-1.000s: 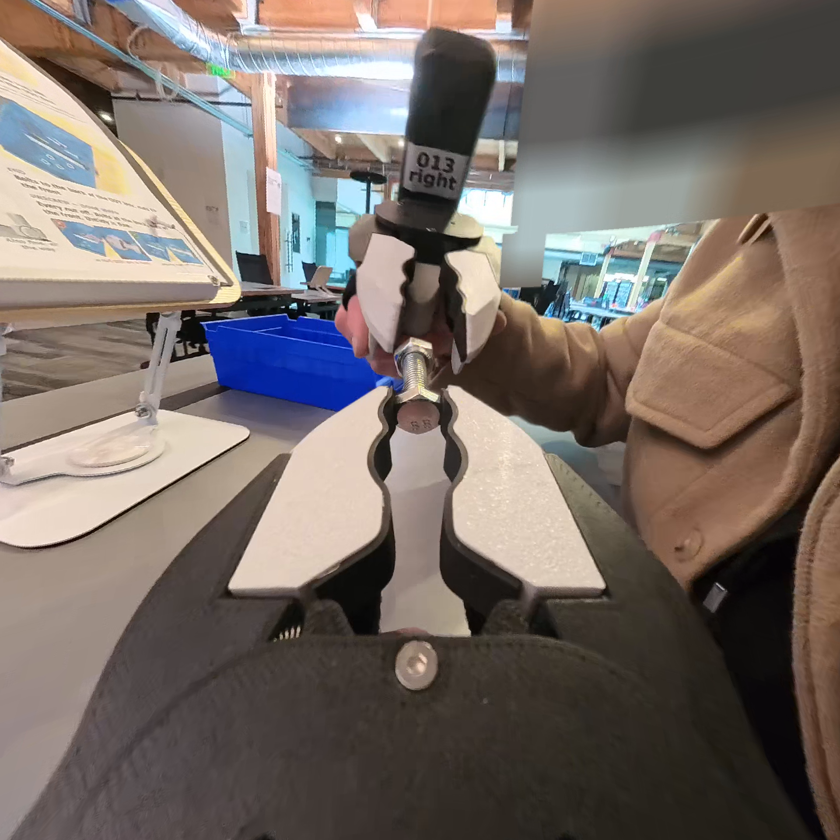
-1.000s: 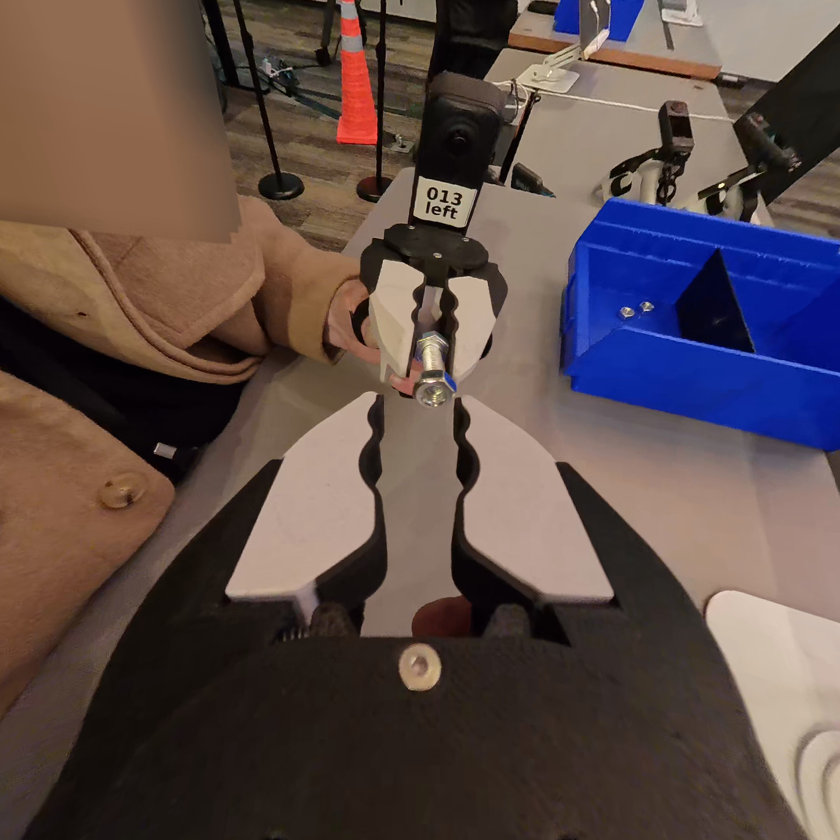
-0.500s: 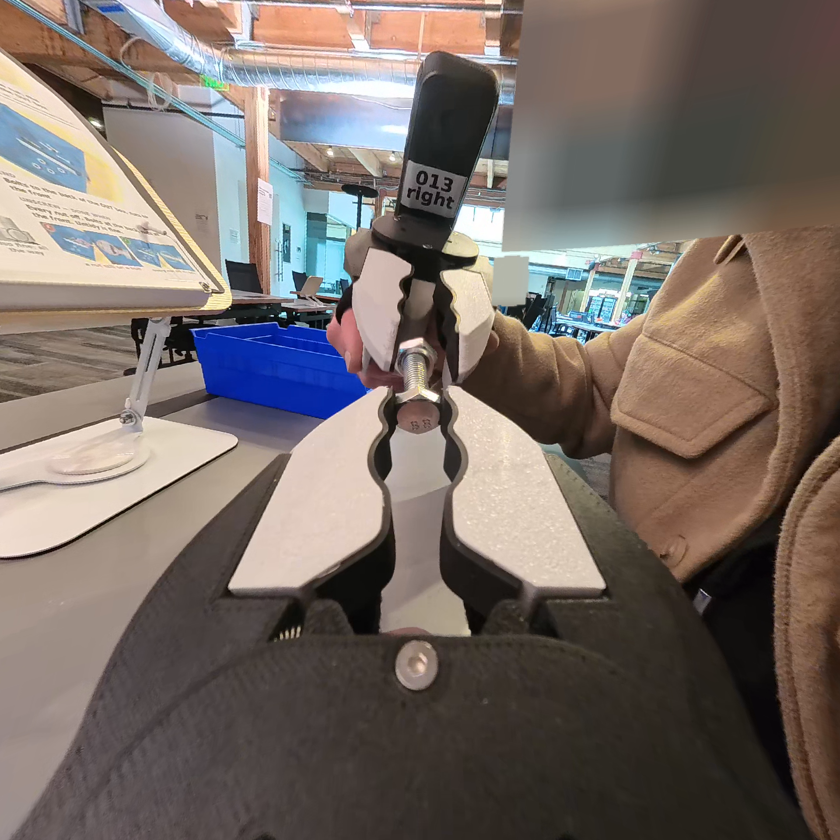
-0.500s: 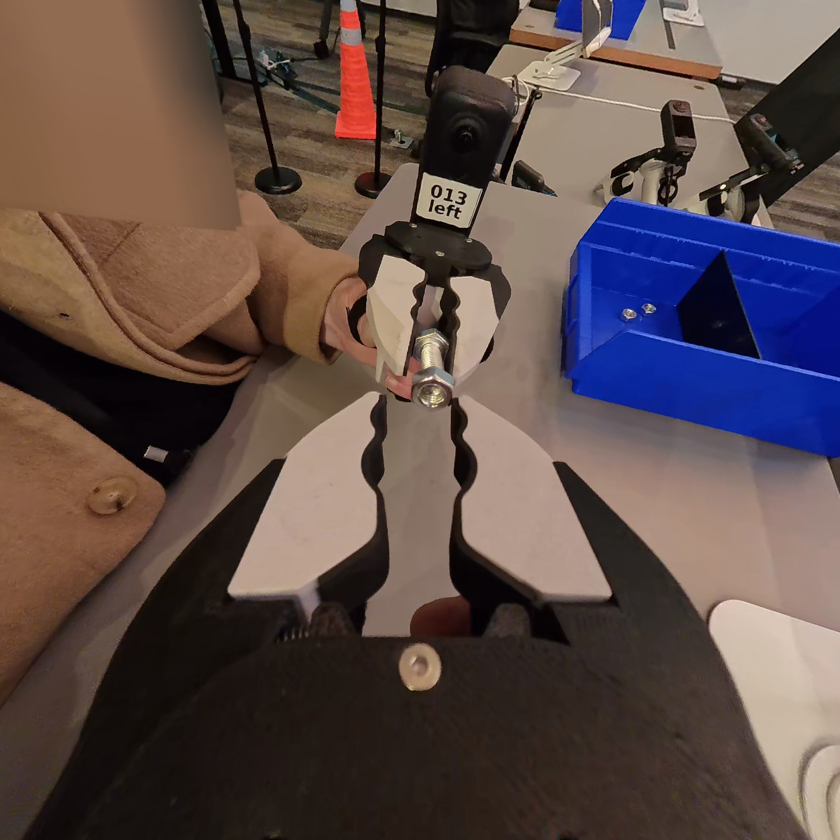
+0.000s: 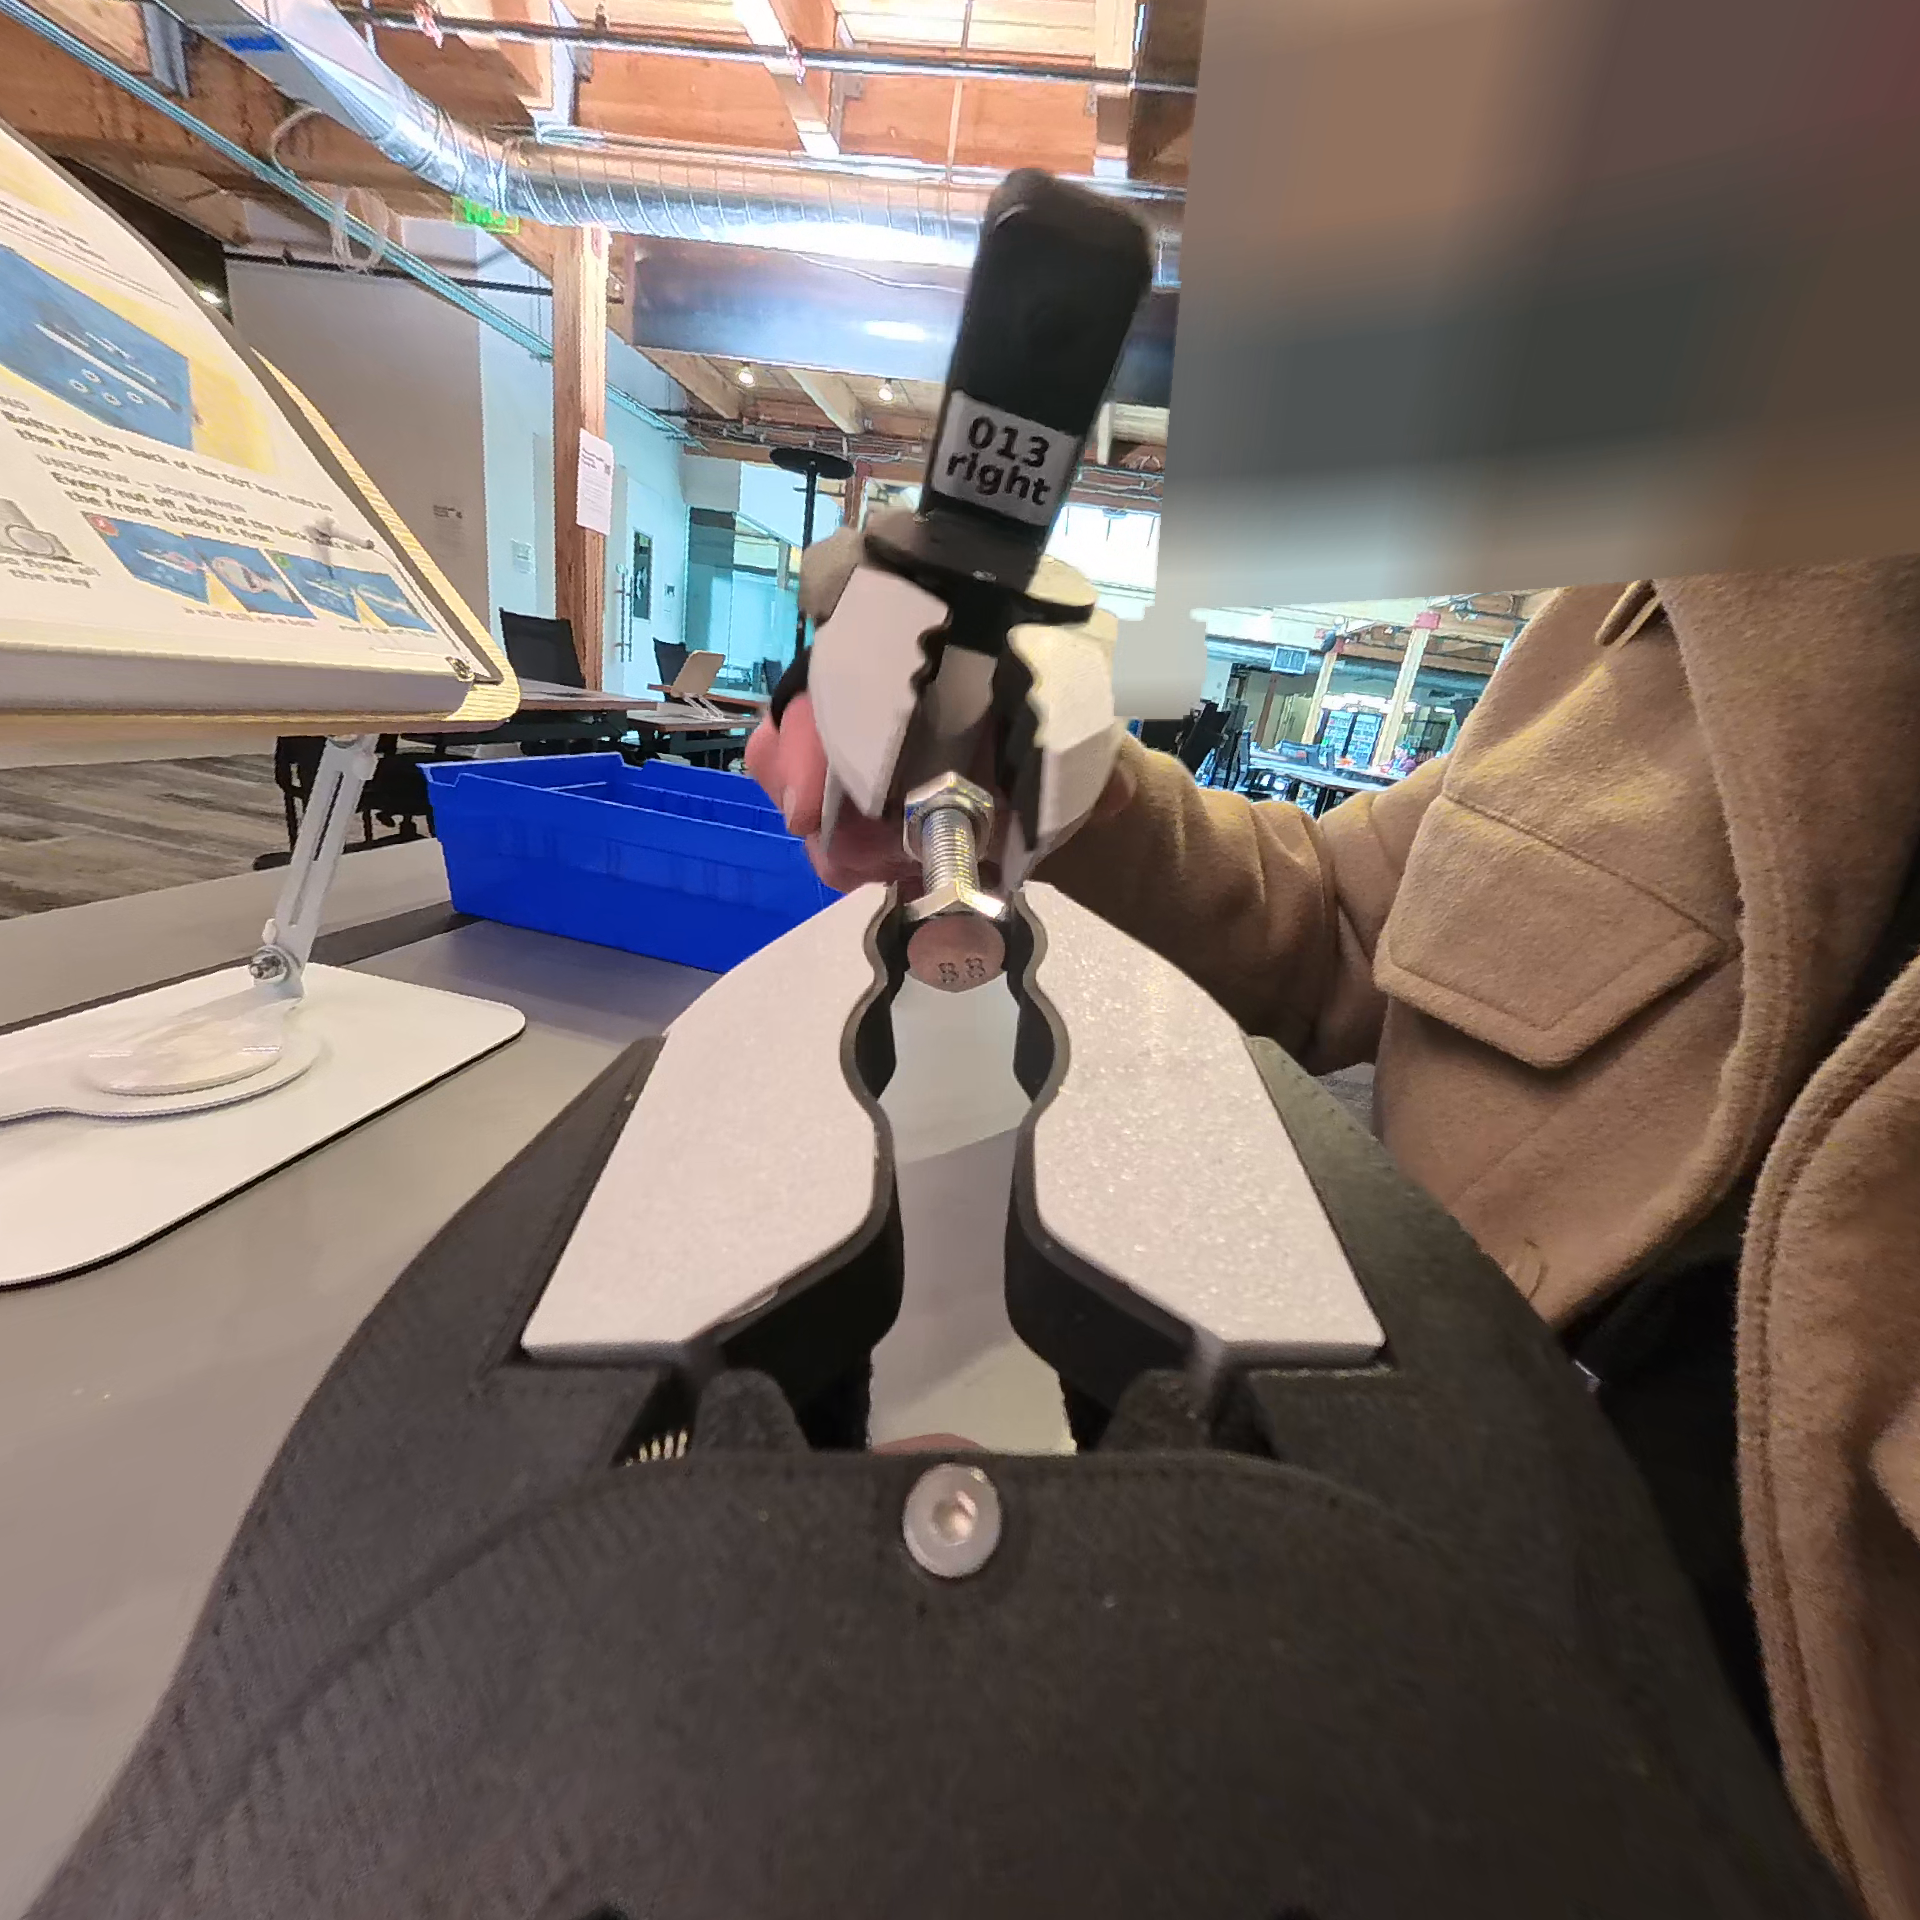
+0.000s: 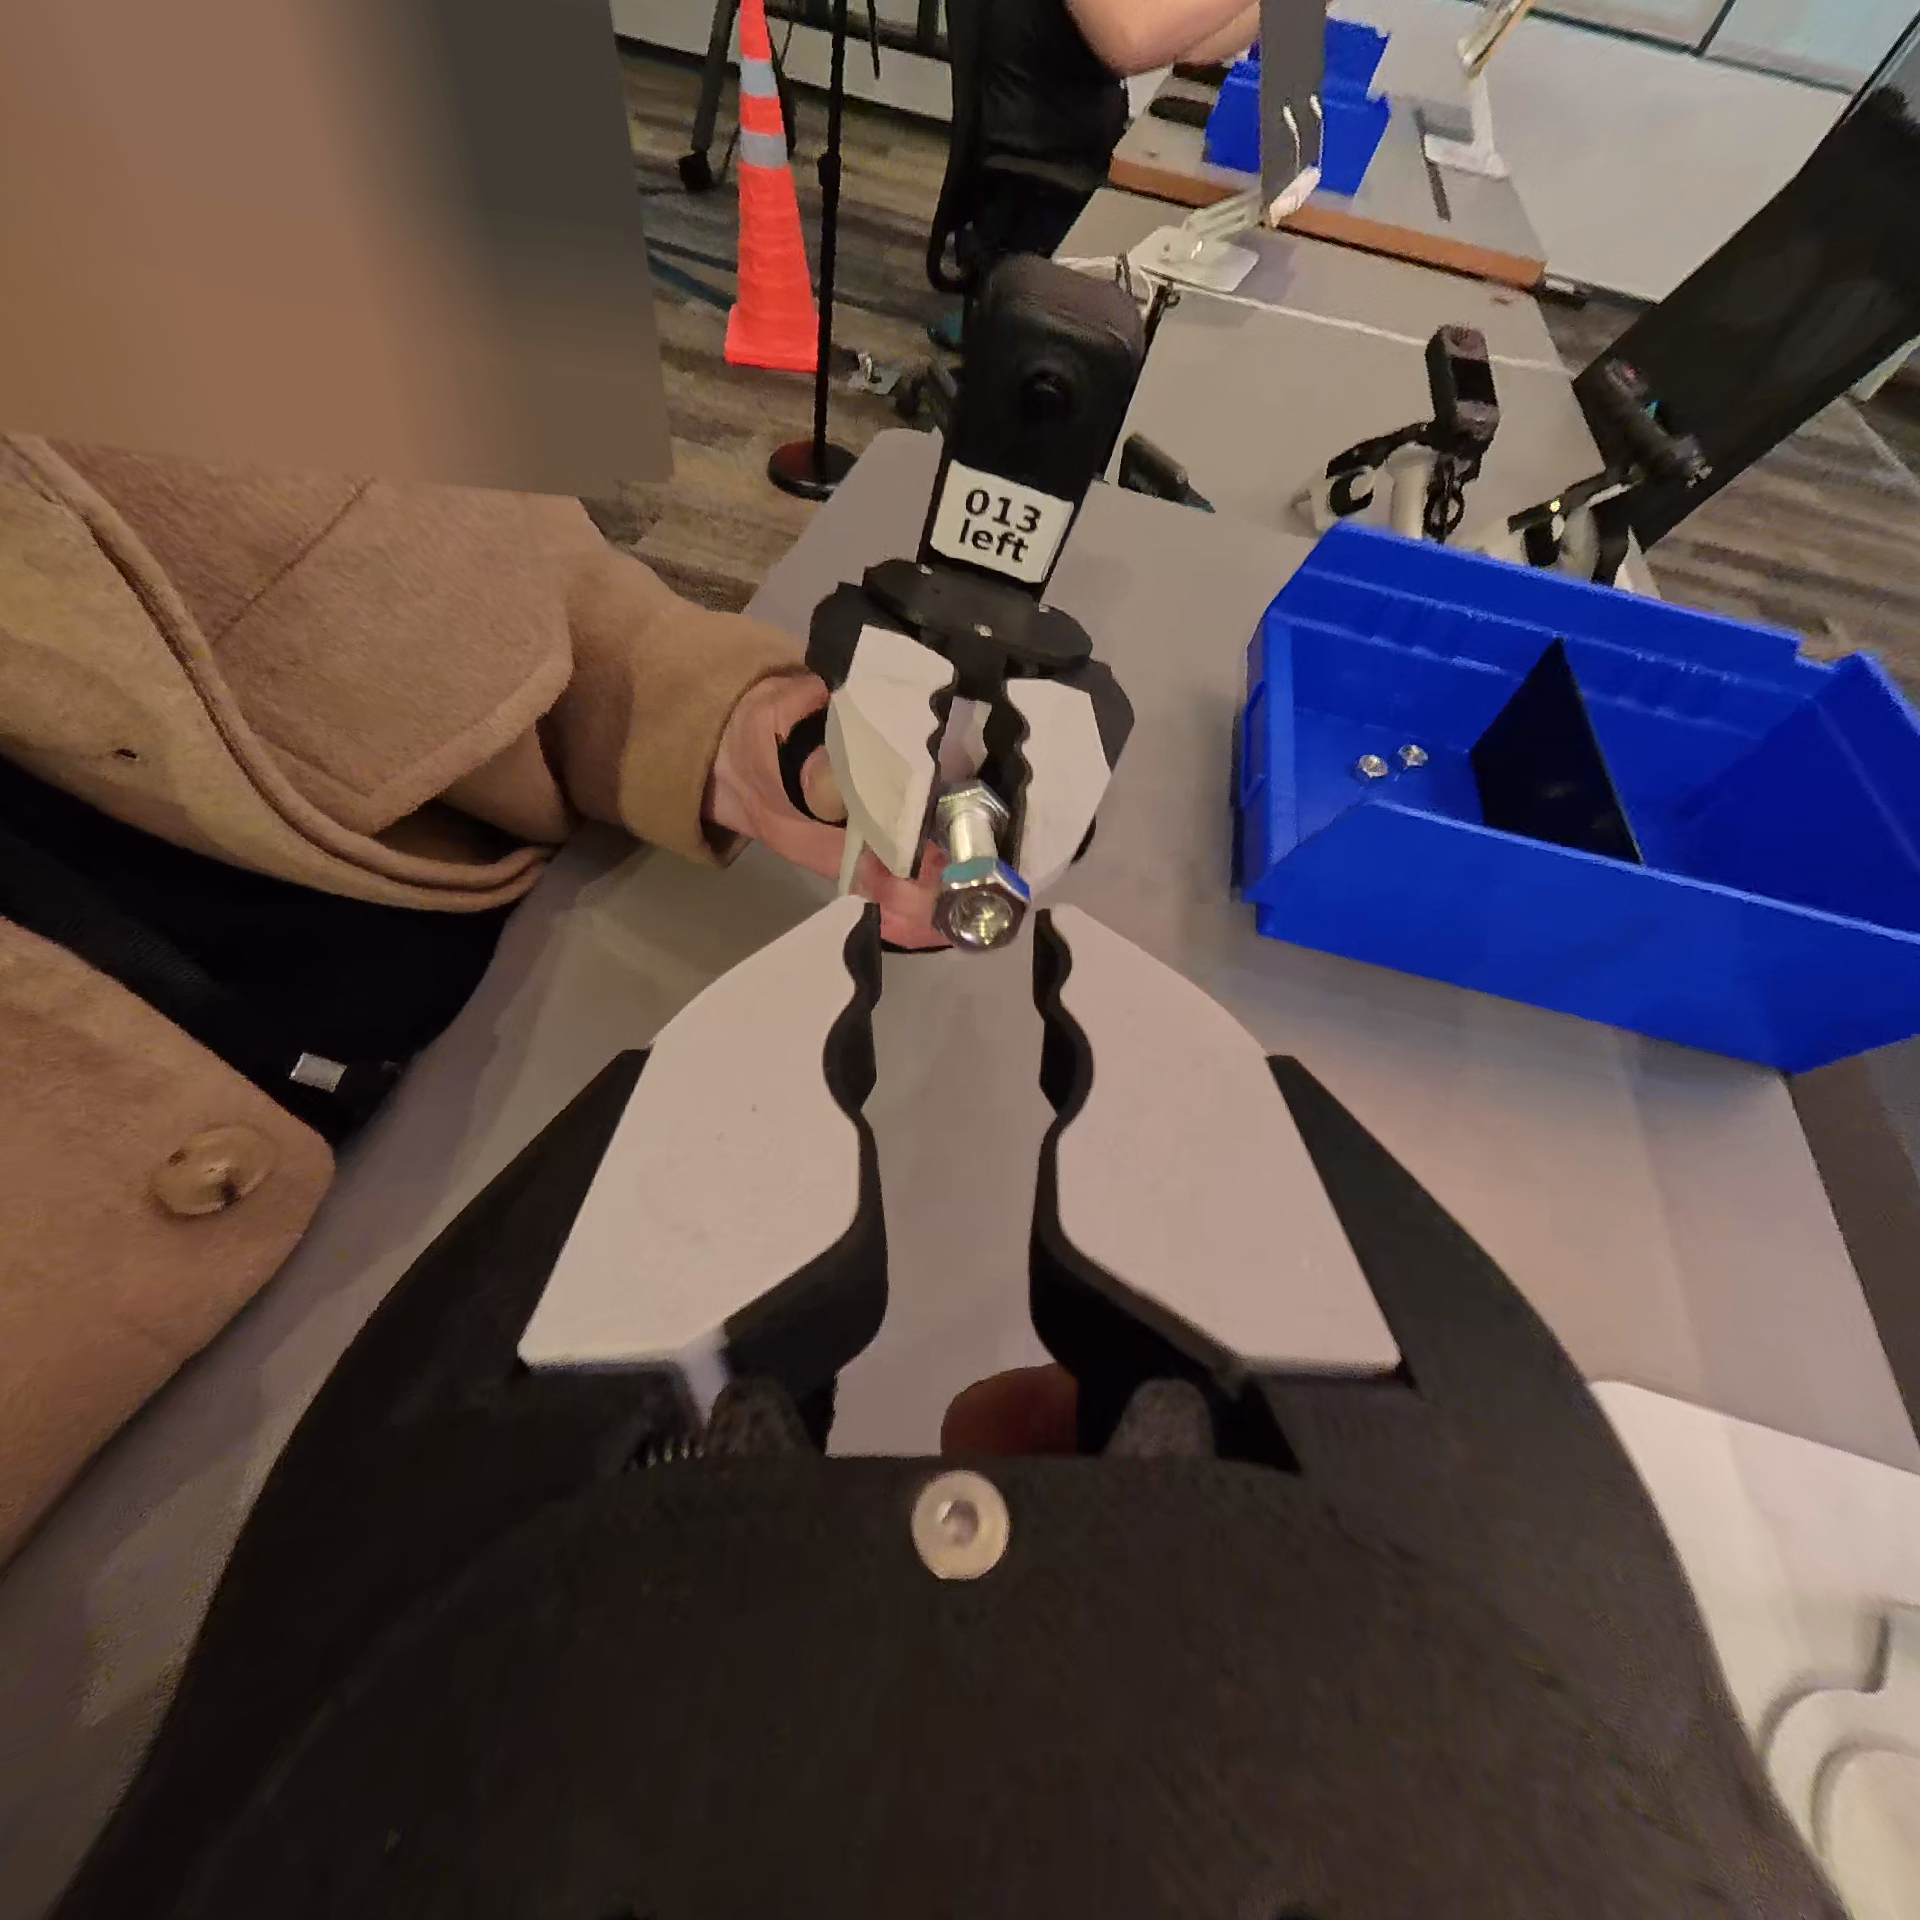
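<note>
Fingertips of the left hand-held gripper [image 5: 954, 935] clamp the hex head of a bolt [image 5: 951, 883]. Its threaded shaft runs forward to a nut [image 6: 979, 914], which sits between the spread tips of the right hand-held gripper [image 6: 956, 930], with clear space on either side. Beyond, a blue bin [image 6: 1558, 925] rests on the grey tabletop [image 6: 1195, 1039].
</note>
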`<state>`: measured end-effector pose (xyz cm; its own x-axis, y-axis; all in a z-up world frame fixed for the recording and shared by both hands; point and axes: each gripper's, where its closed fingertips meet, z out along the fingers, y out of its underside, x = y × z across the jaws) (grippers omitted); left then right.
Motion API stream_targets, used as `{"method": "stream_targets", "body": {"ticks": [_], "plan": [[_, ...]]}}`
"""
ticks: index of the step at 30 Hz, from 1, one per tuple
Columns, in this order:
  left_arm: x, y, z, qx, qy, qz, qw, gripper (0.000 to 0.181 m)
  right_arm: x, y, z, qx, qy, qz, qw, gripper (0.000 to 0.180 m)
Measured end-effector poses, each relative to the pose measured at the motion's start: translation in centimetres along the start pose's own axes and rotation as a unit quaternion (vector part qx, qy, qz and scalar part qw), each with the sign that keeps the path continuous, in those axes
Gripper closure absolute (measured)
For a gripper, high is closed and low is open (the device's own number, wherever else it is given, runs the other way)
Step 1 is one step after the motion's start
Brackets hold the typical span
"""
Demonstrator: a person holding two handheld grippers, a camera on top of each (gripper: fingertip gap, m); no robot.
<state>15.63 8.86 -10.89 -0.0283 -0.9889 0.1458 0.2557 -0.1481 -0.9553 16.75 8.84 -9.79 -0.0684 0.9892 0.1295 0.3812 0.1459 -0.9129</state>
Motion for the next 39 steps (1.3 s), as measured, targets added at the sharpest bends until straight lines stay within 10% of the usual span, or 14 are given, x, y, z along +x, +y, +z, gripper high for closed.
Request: {"method": "stream_targets", "body": {"ticks": [39], "plan": [[0.3,-0.6,-0.1,0.019,0.011,-0.007,1.0,0.163,-0.8,1.6,0.4,-0.005,-0.022,0.021,1.0,0.158]]}}
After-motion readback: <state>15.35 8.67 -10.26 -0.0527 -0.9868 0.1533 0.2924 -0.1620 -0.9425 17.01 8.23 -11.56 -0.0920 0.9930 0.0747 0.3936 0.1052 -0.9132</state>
